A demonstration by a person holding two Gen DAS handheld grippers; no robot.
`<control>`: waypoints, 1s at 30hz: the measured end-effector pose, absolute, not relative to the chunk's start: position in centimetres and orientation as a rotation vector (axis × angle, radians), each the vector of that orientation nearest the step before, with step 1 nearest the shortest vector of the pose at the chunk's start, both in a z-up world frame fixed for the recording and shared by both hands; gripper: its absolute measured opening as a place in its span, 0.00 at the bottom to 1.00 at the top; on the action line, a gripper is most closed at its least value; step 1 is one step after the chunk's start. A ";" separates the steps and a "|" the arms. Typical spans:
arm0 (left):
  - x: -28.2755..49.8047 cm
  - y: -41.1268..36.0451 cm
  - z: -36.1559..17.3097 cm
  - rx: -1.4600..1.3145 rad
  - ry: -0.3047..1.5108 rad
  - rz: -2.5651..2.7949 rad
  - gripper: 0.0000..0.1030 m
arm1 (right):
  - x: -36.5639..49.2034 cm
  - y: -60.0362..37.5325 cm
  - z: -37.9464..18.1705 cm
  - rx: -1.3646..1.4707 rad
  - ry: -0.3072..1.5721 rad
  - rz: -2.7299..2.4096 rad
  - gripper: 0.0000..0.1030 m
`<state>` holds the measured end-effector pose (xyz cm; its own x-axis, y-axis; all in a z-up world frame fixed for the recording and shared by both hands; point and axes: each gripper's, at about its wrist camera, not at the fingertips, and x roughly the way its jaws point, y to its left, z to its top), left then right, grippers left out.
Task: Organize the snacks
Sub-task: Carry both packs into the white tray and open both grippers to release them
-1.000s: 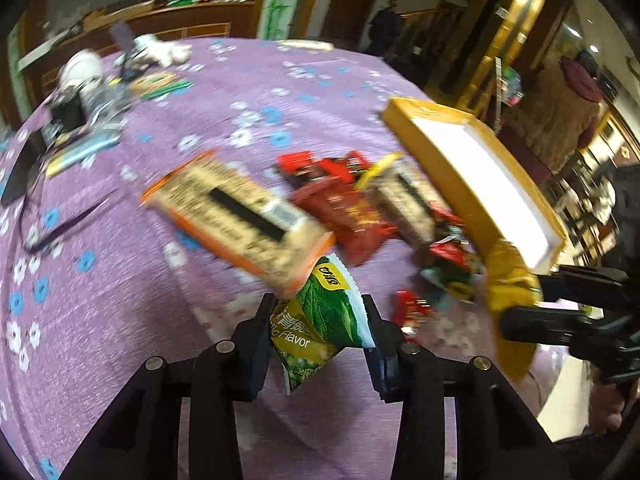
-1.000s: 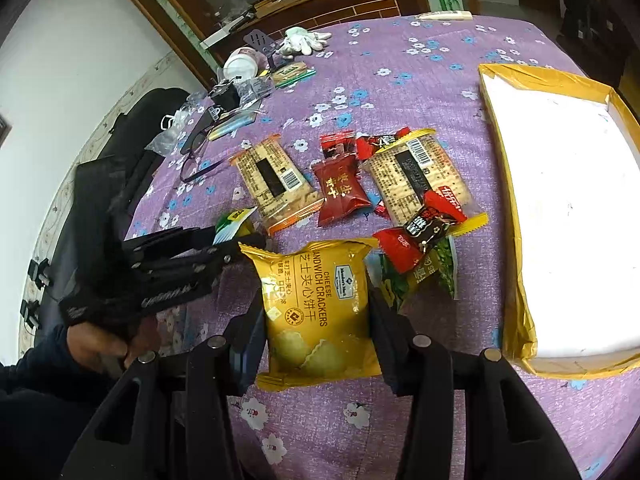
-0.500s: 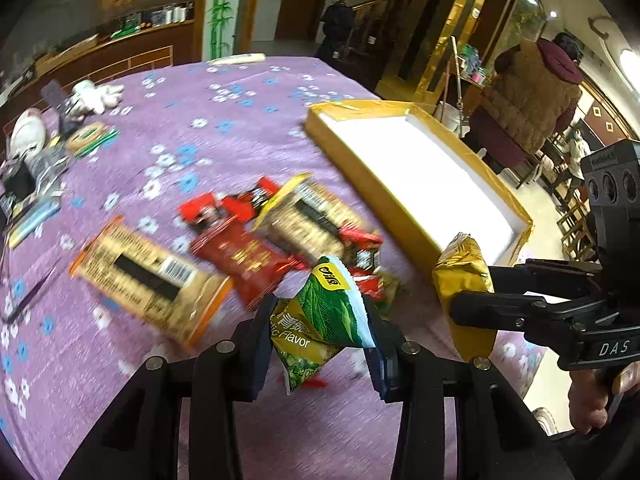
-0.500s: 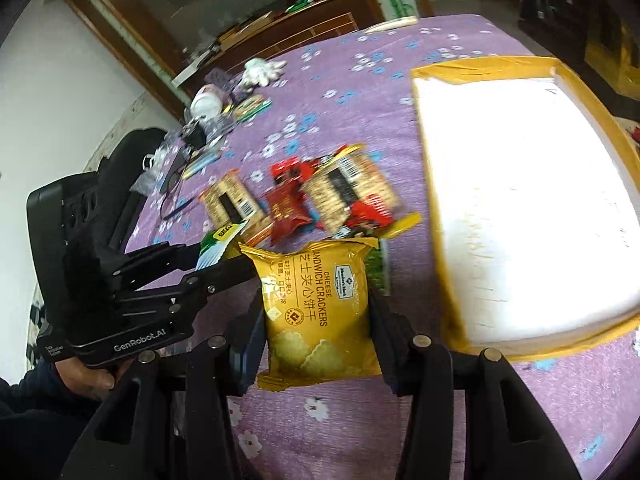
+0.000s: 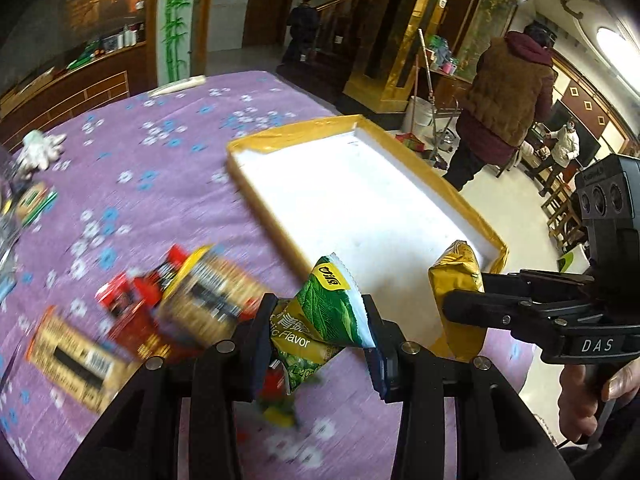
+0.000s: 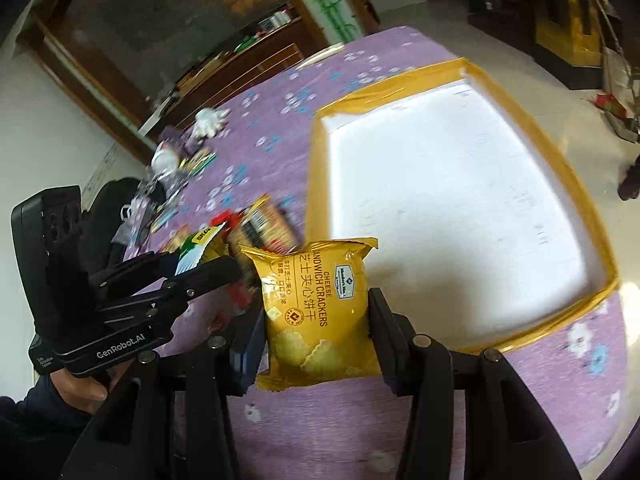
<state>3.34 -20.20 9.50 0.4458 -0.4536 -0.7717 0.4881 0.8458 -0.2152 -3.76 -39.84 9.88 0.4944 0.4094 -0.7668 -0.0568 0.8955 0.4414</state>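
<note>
My left gripper (image 5: 318, 332) is shut on a green snack packet (image 5: 320, 316) and holds it above the table, just left of the yellow-rimmed white tray (image 5: 264, 200). My right gripper (image 6: 318, 320) is shut on a yellow cheese cracker packet (image 6: 316, 304), held over the near left corner of the tray (image 6: 560, 160). The cracker packet (image 5: 458, 280) and right gripper (image 5: 460, 304) show at the right in the left wrist view. The left gripper (image 6: 208, 264) with the green packet (image 6: 196, 248) shows at the left in the right wrist view.
Several loose snack packets (image 5: 160, 312) lie blurred on the purple flowered tablecloth (image 5: 168, 184) left of the tray. White gloves (image 5: 40, 148) and clutter sit at the far left edge. A person in a brown vest (image 5: 508, 96) stands beyond the table.
Both grippers have swung right toward the tray, each carrying its packet. The tray now fills more of both views and the loose snacks have slid left.
</note>
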 end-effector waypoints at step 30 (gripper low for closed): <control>17.8 -30.0 3.2 -0.022 1.088 -0.377 0.41 | 17.9 -46.3 4.9 0.326 1.152 0.183 0.45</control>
<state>17.80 -30.03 3.24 0.4076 -0.3093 -0.8592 0.2881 0.9364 -0.2005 17.88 -46.33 4.89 0.3986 0.3074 -0.8641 0.0250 0.9382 0.3453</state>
